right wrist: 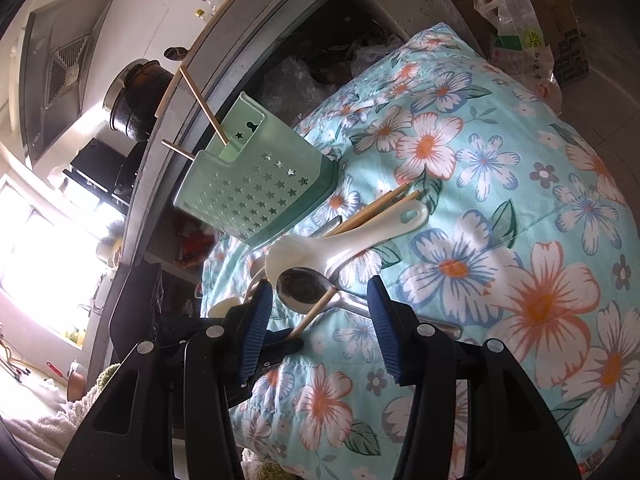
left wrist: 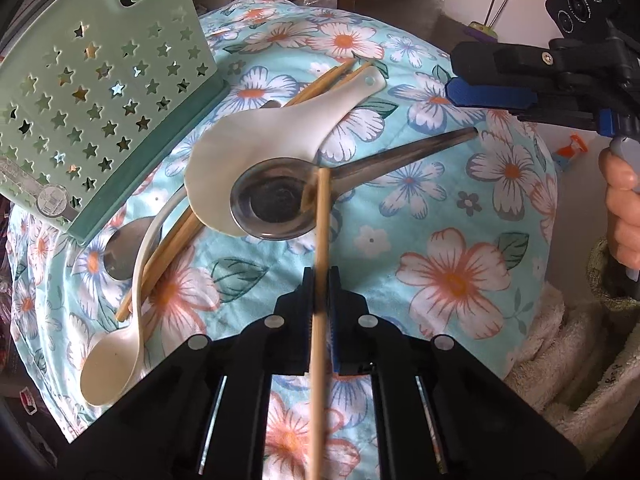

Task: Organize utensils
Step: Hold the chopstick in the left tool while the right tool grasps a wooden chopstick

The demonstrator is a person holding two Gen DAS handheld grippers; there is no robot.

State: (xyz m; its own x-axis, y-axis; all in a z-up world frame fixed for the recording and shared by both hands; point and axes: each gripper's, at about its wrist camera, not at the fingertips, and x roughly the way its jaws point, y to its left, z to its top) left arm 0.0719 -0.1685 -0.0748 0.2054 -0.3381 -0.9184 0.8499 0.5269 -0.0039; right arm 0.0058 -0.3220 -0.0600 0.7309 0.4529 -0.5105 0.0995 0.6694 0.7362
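Observation:
My left gripper (left wrist: 320,278) is shut on a wooden chopstick (left wrist: 322,216), whose far end rests on the bowl of a metal spoon (left wrist: 272,204). A white rice paddle (left wrist: 280,140) lies partly under that spoon, with two more chopsticks (left wrist: 172,252) beneath it. A white ladle (left wrist: 112,372) and a second metal spoon (left wrist: 124,248) lie to the left. The green star-punched caddy (left wrist: 92,112) stands at the upper left. My right gripper (right wrist: 320,320) hovers open and holds nothing. Beyond it I see the left gripper (right wrist: 288,342), the held chopstick (right wrist: 316,312) and the caddy (right wrist: 252,188), which holds two chopsticks (right wrist: 204,108).
Everything rests on a soft floral quilt (left wrist: 460,280) that bulges and falls away at its edges. The right gripper (left wrist: 456,74) and a person's hand (left wrist: 624,200) reach in from the right. A steel counter edge (right wrist: 192,92) runs behind the caddy; bags and cardboard (right wrist: 528,32) lie beyond.

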